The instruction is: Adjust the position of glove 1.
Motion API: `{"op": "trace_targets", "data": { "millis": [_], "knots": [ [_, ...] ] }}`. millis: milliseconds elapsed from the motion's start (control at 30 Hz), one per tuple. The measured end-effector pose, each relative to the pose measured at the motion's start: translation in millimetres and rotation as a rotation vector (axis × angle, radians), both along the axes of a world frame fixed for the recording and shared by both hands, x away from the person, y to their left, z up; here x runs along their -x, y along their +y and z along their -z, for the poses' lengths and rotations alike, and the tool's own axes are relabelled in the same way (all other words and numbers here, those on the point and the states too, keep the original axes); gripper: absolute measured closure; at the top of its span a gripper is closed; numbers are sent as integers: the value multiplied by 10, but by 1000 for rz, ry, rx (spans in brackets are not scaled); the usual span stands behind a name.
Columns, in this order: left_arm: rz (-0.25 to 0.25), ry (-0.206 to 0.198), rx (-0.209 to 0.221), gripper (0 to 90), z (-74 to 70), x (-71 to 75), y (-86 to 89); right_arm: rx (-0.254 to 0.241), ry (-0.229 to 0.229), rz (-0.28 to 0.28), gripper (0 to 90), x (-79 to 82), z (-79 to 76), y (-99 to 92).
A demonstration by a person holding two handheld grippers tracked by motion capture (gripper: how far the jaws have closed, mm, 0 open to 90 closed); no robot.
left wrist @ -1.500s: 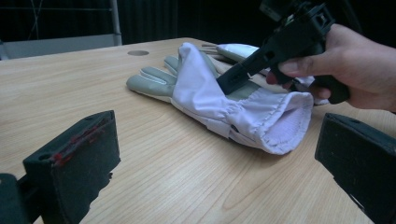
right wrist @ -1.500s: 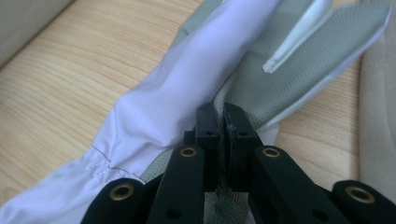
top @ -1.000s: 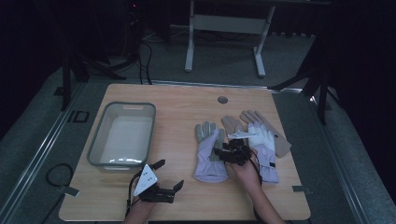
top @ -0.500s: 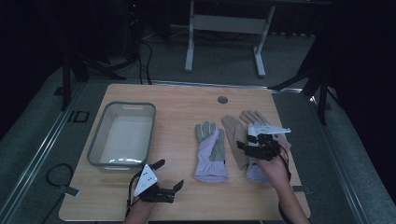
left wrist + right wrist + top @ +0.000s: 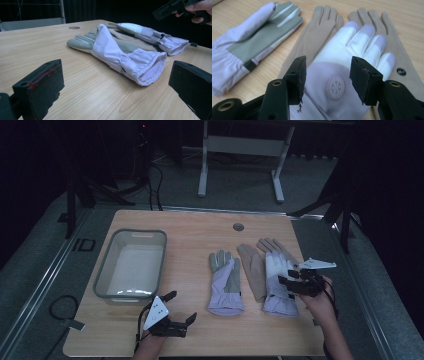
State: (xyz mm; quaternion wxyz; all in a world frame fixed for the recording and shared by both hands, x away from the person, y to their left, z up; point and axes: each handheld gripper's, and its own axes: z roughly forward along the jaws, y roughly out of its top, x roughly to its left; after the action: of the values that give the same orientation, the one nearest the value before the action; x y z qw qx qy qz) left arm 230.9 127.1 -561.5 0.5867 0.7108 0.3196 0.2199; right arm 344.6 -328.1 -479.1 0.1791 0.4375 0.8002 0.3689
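Four gloves lie flat on the wooden worktop (image 5: 200, 227), right of the frame's centre in the high view. One lavender glove (image 5: 225, 283) with a grey-green palm lies apart at centre; just right of it, two tan gloves (image 5: 251, 269) lie side by side, and a white-and-lavender glove (image 5: 275, 282) rests on top of them. Right gripper (image 5: 289, 276), lower right of the frame, hovers over this top glove; in the right gripper view its jaws stand half open above the glove's round emblem (image 5: 335, 88), gripping nothing. Left gripper (image 5: 181, 310), at the lower edge, has its jaws wide open and empty, facing the lavender glove's cuff. One grey tub (image 5: 104, 275) sits at the left.
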Motion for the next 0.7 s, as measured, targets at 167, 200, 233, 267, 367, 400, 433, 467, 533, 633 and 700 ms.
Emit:
{"op": "trace_targets", "data": {
  "millis": [167,200,233,267,367,400,433,467,533,633,700],
  "knots": [
    [-1,1,0,0,0,-1,0,16,13,21,451,10,81,-63],
    [-2,1,0,0,0,-1,0,21,18,18,440,-4,121,-75],
    [-1,2,0,0,0,-1,-1,28,20,26,439,-17,142,-75],
    [-2,2,1,0,0,-1,-1,31,23,28,438,-36,163,-80],
    [-2,2,1,0,0,-2,-1,43,39,32,434,-96,231,-65],
    [-2,3,0,0,0,-3,-2,45,47,27,432,-119,259,-57],
    [-2,3,0,0,0,-3,-2,45,47,27,432,-119,259,-57],
    [-1,3,-2,0,-1,-2,-2,62,59,28,434,-161,319,-35],
    [-1,2,-3,0,-1,-2,-2,55,68,27,433,-191,374,-22],
    [-1,1,-2,0,-1,-1,-2,50,74,29,435,-210,417,-20],
    [-2,3,-4,0,-1,-2,-3,44,75,28,435,-218,458,-21]
  ]
}}
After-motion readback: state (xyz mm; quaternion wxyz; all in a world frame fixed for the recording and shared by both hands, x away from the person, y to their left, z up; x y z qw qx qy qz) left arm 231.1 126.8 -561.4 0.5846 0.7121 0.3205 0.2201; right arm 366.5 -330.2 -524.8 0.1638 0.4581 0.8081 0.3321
